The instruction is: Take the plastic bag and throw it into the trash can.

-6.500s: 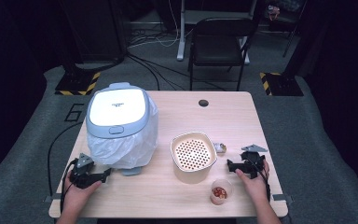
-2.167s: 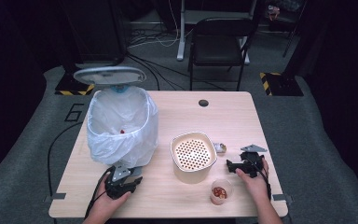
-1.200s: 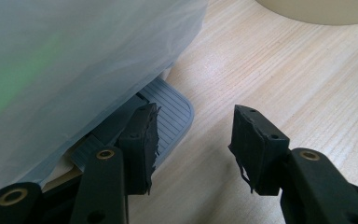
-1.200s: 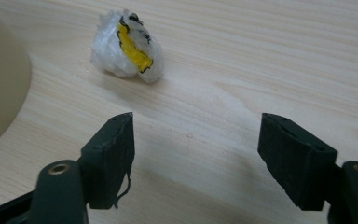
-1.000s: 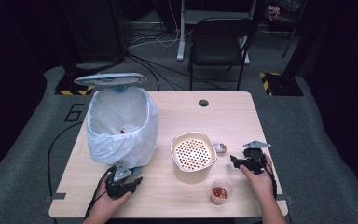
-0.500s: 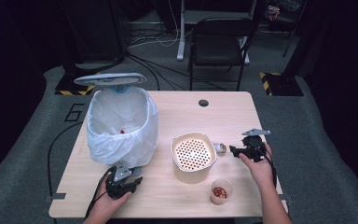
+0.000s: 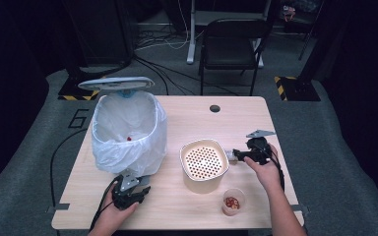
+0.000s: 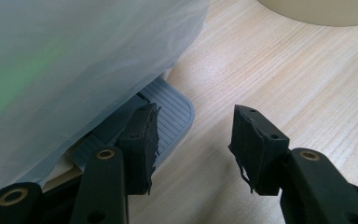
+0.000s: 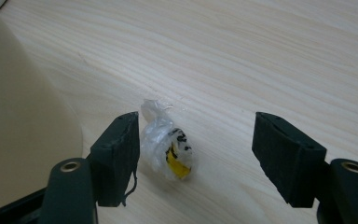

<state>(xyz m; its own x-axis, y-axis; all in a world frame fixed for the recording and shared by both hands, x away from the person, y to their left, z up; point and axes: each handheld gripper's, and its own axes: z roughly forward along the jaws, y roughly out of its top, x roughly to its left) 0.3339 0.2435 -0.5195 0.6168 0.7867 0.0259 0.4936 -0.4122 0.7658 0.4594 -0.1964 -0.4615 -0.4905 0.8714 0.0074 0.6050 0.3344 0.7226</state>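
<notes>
The right hand-held gripper [image 9: 196,158] is standing released around a crumpled plastic wrapper [image 9: 167,147] on the tabletop [image 7: 187,118], just beside the beige strainer bowl [image 7: 203,162]. It should be centring before clenching, since the wrapper is sitting against one jaw. The left hand-held gripper [image 8: 193,144], spread wide, is pressing the bin's pedal [image 8: 168,116]; the lid [image 7: 116,83] is standing raised. Open tabletop lies behind the bowl.

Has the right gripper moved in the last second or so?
Yes. The right gripper has moved away from the person, up the table past the small cup, and now sits beside the perforated basket, open around a small wrapped candy.
</notes>
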